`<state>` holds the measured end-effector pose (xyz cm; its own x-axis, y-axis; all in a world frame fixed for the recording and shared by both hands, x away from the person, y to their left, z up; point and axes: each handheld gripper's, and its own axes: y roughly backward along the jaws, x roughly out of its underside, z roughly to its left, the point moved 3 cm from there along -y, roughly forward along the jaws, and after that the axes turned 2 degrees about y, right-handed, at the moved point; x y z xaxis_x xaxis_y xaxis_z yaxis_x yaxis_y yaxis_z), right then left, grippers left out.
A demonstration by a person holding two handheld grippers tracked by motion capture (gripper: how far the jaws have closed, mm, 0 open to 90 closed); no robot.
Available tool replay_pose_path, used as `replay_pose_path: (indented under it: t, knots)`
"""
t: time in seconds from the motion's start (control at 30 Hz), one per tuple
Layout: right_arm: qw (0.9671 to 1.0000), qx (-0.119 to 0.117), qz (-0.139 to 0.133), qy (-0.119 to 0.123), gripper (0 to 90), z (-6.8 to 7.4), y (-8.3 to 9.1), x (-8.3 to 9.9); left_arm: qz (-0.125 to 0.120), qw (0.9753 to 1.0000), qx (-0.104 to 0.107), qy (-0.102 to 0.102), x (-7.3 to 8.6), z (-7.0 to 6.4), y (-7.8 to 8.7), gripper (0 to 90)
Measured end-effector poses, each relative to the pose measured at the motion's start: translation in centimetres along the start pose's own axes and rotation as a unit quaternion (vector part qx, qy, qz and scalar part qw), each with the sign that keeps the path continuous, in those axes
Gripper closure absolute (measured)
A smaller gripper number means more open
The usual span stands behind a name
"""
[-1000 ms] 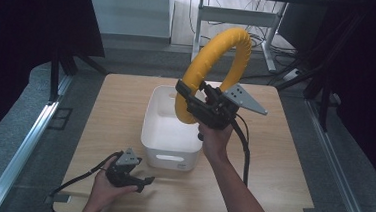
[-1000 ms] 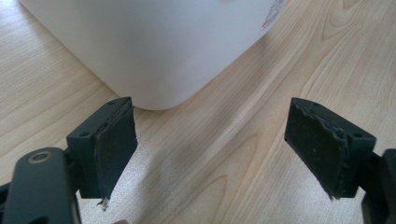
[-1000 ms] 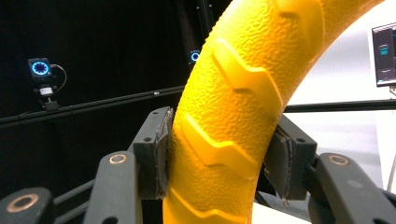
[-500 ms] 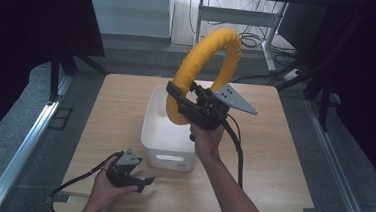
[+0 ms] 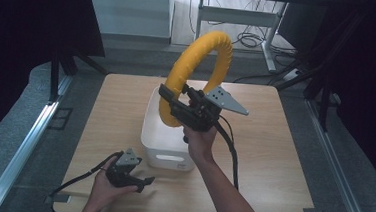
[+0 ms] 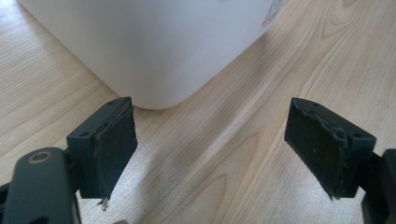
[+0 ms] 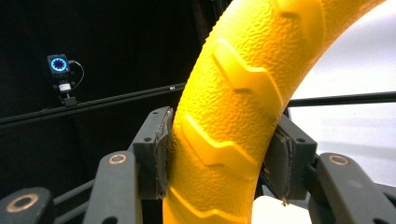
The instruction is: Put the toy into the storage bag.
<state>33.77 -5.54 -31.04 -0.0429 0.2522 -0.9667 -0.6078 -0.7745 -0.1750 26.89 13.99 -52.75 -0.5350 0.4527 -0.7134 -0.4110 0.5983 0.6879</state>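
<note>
Right gripper [image 5: 169, 100] fingers [image 7: 152, 156] clamp the yellow ring [image 5: 199, 66] near its lower arc, held upright at frame centre above the white bin [image 5: 166, 142]; ring looks like light foam or rubber, textured with chevron ridges, so not slippery, probably gives slightly under squeeze; no crushing seen; best hold is across the tube section, as now; left gripper [image 5: 143, 183] rests low on the counter [image 5: 272, 157] at lower left, fingers [image 6: 114, 149] wide, empty, bin corner just ahead.

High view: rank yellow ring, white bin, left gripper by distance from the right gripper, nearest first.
1. yellow ring: clamped in the right gripper, held above the bin.
2. white bin: just below it, mid-table.
3. left gripper: near edge, on the left, jaws open.
</note>
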Motion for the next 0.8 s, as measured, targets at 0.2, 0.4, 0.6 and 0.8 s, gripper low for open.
replay_pose_path:
  t: [0.2,0.4,0.6,0.8]
  knots:
    - [1.0,-0.004,0.004,-0.004,46.7,0.2,-0.5,0.5,0.001,1.0,-0.001,0.001,0.0,0.0,-0.1,16.9]
    - [0.9999,-0.007,0.007,-0.008,46.6,0.5,-0.8,1.0,0.002,1.0,0.0,0.0,0.0,0.0,-0.1,16.9]
    - [0.9998,-0.01,0.011,-0.011,46.6,0.8,-1.1,1.5,0.001,1.0,0.0,-0.001,0.0,0.0,-0.1,16.9]
    - [0.9995,-0.016,0.02,-0.018,46.6,1.0,-1.4,2.2,0.003,1.0,0.0,-0.003,0.0,0.0,-0.1,16.9]
